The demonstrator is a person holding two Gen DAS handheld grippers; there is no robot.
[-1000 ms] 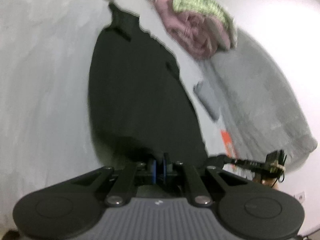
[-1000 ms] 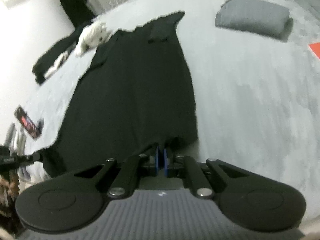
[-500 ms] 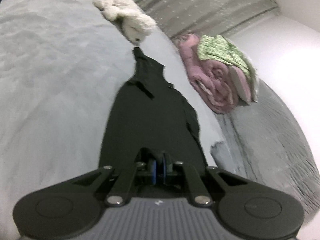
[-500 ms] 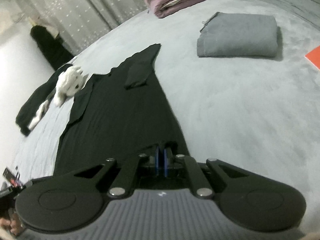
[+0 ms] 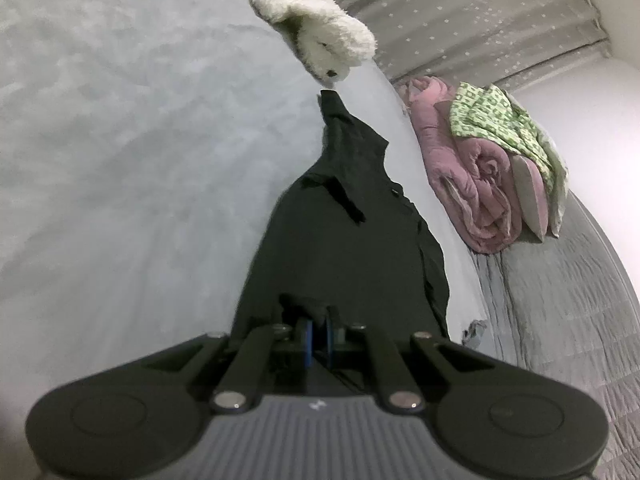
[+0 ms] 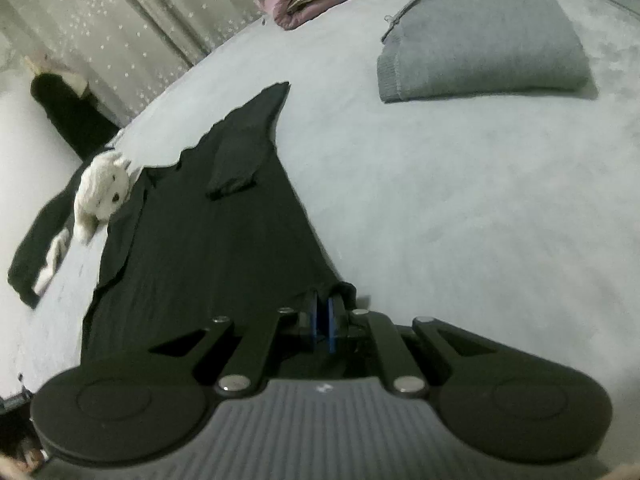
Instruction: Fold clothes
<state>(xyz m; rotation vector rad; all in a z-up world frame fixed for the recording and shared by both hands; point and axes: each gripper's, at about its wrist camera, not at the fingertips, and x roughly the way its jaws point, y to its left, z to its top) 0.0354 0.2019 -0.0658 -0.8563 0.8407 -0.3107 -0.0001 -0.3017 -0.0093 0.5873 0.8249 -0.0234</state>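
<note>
A black garment (image 5: 344, 240) lies spread on a pale grey bed cover (image 5: 140, 168), running from the lower centre of both wrist views up toward the upper middle of each frame. In the left wrist view the left gripper (image 5: 318, 330) sits at the lower centre, its 2 blue-padded fingers pinched together on a bunched bit of the garment's near hem. In the right wrist view the right gripper (image 6: 322, 322) is likewise clamped on the hem, at the garment's lower right corner, where a small fold of black cloth rises beside the pads.

A white plush toy (image 5: 316, 36) lies at the top centre of the left view, just beyond the garment's far tip; in the right view it touches the garment's left edge. A rolled pink blanket (image 5: 476, 184) with a green patterned cloth (image 5: 500, 124) on it sits at the right of the left view. A folded grey garment (image 6: 480, 46) rests in the upper right of the right view, well apart from the black one.
</note>
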